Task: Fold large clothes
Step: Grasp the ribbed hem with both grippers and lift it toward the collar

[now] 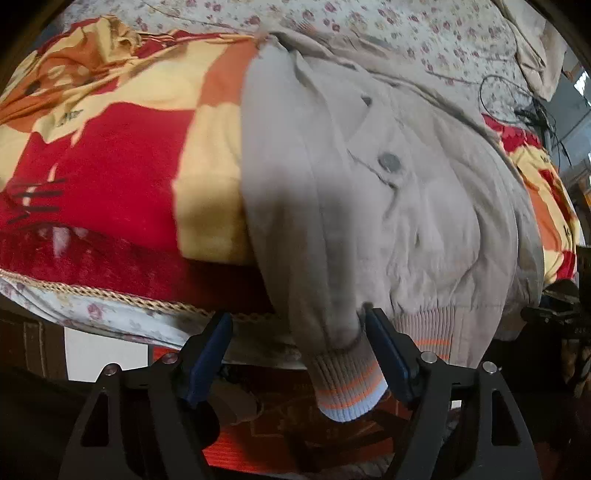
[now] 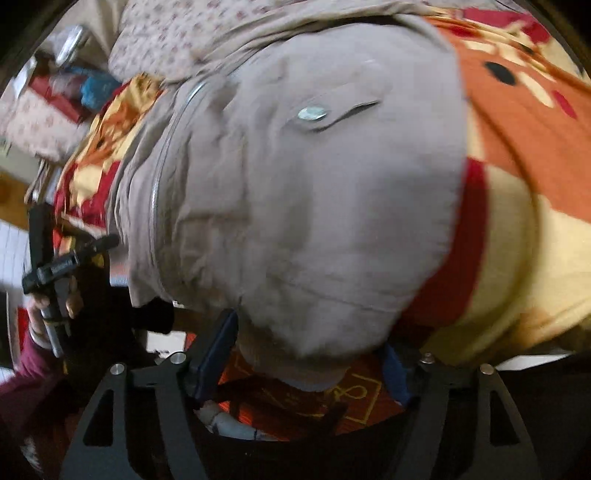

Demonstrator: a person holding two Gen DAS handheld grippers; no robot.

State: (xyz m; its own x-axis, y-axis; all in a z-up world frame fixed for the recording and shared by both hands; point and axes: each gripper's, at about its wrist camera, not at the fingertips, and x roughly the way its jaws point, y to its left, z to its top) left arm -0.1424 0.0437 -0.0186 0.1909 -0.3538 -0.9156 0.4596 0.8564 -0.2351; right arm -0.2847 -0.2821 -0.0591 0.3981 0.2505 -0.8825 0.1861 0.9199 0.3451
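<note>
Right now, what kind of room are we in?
Most likely a bedroom at home. A beige jacket lies on what looks like a bed, spread with a red and yellow blanket over a flowered sheet. Household clutter sits off to one side.

Black claw (image 1: pixel 299 354) frames, blue pads (image 1: pixel 208 356), silver screws, maroon sleeve (image 2: pixel 26 380)

Bed (image 1: pixel 110 314), floral sheet (image 1: pixel 406 29), red-yellow blanket (image 1: pixel 129 147), grey jacket (image 1: pixel 406 192) seemingly overhanging its edge
</note>
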